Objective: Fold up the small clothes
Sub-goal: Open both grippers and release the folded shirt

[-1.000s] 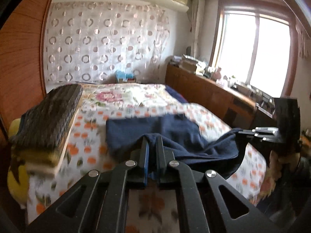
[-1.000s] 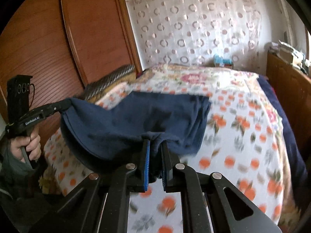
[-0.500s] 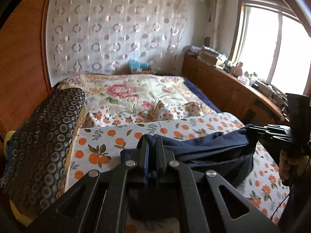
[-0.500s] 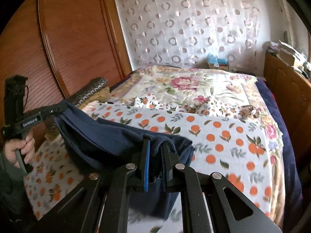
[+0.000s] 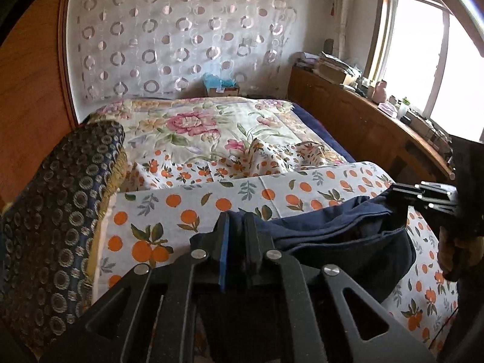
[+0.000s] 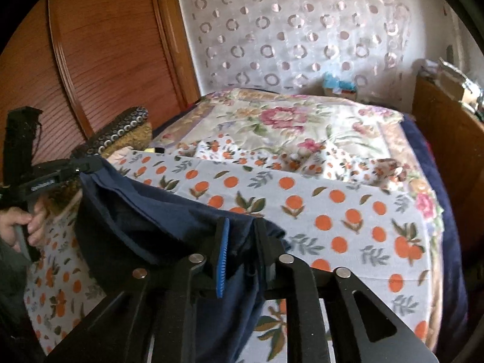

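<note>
A navy blue garment [image 5: 341, 236] hangs slack between my two grippers above the near edge of the bed. My left gripper [image 5: 236, 224] is shut on one end of it. My right gripper [image 6: 240, 230] is shut on the other end, and cloth [image 6: 145, 214] droops down between its fingers. Each gripper also shows in the other's view: the right one [image 5: 423, 196] at the right edge, the left one [image 6: 75, 166] at the left edge. The garment's lower part is hidden behind the gripper bodies.
The bed carries an orange-print sheet [image 5: 193, 205] [image 6: 332, 199] in front and a floral quilt [image 5: 211, 124] behind. A dark patterned cushion [image 5: 60, 193] lies at the left. A wooden wardrobe [image 6: 99, 54] stands left, a wooden cabinet [image 5: 363, 127] right, under a window.
Both grippers have pulled back towards the near edge of the bed, lifting the garment off the sheet. It lay spread out a second ago and now hangs bunched between them.
</note>
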A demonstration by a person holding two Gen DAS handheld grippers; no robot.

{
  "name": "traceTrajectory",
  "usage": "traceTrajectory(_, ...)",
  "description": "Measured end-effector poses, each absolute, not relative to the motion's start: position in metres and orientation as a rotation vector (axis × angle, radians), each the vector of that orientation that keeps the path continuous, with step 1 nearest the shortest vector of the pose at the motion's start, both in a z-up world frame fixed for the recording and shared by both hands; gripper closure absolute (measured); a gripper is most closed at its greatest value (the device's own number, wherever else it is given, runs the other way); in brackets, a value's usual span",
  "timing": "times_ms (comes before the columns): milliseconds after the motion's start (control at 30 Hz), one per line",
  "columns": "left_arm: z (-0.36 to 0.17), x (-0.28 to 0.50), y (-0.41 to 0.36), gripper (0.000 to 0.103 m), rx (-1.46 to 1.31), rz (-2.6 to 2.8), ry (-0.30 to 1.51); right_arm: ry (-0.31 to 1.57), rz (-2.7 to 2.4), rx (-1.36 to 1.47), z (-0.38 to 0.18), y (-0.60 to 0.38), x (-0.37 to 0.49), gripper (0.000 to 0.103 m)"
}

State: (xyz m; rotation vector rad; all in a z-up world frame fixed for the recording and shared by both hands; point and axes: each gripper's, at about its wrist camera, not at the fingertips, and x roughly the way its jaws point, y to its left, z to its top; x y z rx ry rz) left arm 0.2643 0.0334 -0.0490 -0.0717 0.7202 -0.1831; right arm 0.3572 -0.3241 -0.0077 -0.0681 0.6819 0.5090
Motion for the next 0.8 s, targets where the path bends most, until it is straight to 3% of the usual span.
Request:
traceTrajectory(33,-0.046,0.262,0.034,0.074,-0.063,-0.181,0.711,0.670,0.494,-0.074,-0.005,-0.325,0.355,0.078)
traceTrajectory(100,-0.041,0.256,0.035,0.057,-0.062,-0.192,0.690,0.651,0.481,-0.094,-0.003,-0.327,0.348,0.067)
traceTrajectory(300,-0.050,0.229,0.039,0.041,-0.064,-0.200,0.699,0.635,0.503,-0.127,-0.005,-0.331,0.320,0.066)
traceTrajectory(400,-0.065,0.226,0.038,0.040,-0.057,-0.197,0.737,0.661,0.524,-0.154,-0.011,-0.329,0.316,0.061)
traceTrajectory(800,-0.084,0.234,0.036,0.040,-0.049,-0.192,0.789,0.712,0.532,-0.203,-0.016,-0.315,0.367,0.061)
